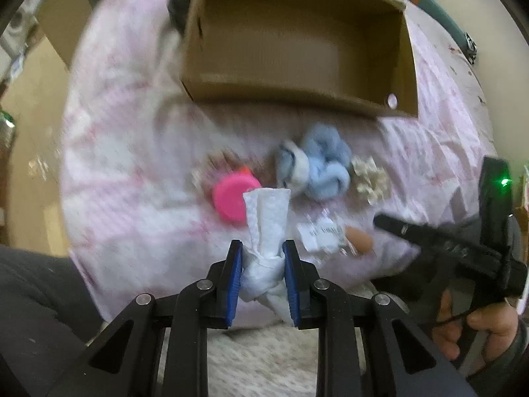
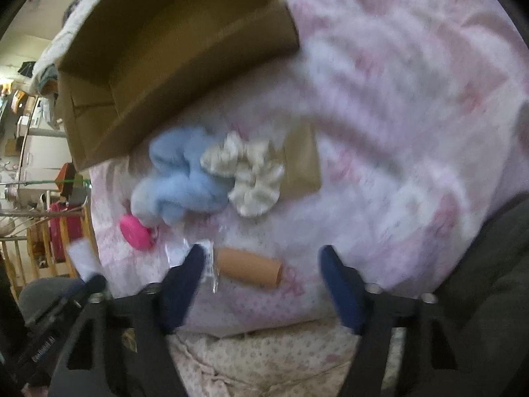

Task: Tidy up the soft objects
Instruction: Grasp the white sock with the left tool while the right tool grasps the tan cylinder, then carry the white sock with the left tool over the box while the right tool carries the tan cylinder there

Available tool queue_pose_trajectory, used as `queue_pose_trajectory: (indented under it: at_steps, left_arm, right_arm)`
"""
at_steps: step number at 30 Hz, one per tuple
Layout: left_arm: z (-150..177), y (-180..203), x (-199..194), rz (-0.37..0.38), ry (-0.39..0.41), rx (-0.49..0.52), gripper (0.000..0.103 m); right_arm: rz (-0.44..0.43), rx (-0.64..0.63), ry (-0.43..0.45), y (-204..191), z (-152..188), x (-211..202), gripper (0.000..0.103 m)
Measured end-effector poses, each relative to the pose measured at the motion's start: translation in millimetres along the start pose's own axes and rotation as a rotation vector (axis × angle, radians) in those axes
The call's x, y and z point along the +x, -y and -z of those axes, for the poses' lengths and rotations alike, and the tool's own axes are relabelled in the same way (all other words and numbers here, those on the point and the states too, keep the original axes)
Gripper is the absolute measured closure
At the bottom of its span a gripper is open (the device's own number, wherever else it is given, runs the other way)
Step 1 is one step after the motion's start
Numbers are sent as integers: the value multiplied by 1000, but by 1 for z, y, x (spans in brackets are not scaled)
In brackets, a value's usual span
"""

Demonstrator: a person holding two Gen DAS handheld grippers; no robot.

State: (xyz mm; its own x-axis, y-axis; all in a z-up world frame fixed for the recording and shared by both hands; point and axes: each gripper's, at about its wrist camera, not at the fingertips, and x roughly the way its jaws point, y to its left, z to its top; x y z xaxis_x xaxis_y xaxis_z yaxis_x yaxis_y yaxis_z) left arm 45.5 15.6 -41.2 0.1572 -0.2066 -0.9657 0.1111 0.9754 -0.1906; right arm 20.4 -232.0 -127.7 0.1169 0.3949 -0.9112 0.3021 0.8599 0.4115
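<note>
My left gripper [image 1: 263, 248] is shut on a twisted white paper towel [image 1: 266, 231], held above the pink-patterned bedspread [image 1: 132, 172]. An open cardboard box [image 1: 297, 43] lies ahead of it. On the cloth between them sit a pink round sponge [image 1: 231, 200], a light blue fluffy bundle [image 1: 320, 162], a cream scrunchie [image 1: 370, 178], a small clear packet [image 1: 322, 235] and a tan sponge [image 1: 358, 240]. My right gripper [image 2: 261, 254] is open, hovering just above the tan sponge [image 2: 251, 268]. The blue bundle [image 2: 180, 178] and cream scrunchie [image 2: 251, 178] lie beyond it.
A brown paper piece [image 2: 302, 162] lies under the scrunchie's right side. The box [image 2: 172, 53] stands at the upper left in the right wrist view. A person's hand [image 1: 479, 327] holds the right gripper's handle. Dark clothing [image 2: 489, 281] is at the right; furniture clutter [image 2: 43, 198] lies off the bed's left edge.
</note>
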Motion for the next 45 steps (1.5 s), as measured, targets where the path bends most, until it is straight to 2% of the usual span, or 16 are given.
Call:
queue_pose_trajectory:
  at_steps: [2,4,6,9,11,12,13,14,20,25,30,33,37,43,45]
  left_arm:
    - [-6,-5,3,-4,17,-20,81]
    - [-6,-14,10,45,28,-56,81]
    - [-5,-19,18,27,51,-84,81]
    - [-7,-24,19,43,70,-105,81]
    - [-7,-19,18,25,94,-98,81]
    - [-7,-18,17,23,99,-93,81]
    - [-7,-17,18,23,100,-91,81]
    - [-8,-17,18,25,101,-88,81]
    - [-5,-13,13,17,132,-83,81]
    - [-6,-15,7,9,160,-87,81]
    - [-5,-14,3,-1,180,-87,81]
    - [-9,-14,1,-8,172,-85,81]
    - [-17,-14,-6,-36,184,-80,81]
    - [-41,-11,-10,-50,190,-60,81]
    - [-51,-9,-11,-55,195,-49,81]
  right_arm:
    - [13,-10,-15,-3,1,7,38]
    - [20,-22,-32,-8,2,13,46]
    - [29,-40,-70,-13,4,24,47]
    - [67,-72,-64,-19,4,30,50]
    - [90,-84,-45,-22,4,32,68]
    - [101,-103,-48,-24,4,34,72]
    - [91,-123,-50,-28,5,35,90]
    - [70,-136,-47,-31,7,33,94]
    - [35,-159,99,-36,11,-7,94]
    - [-58,-105,161,-26,8,-36,94]
    - [-132,-105,178,-28,6,-52,94]
    - [-153,-142,197,-35,7,-63,94]
    - [-138,-218,236,-59,4,-64,94]
    - [-154,-293,309,-69,-18,-87,94]
    - [-194,-310,321,-71,-28,-93,94]
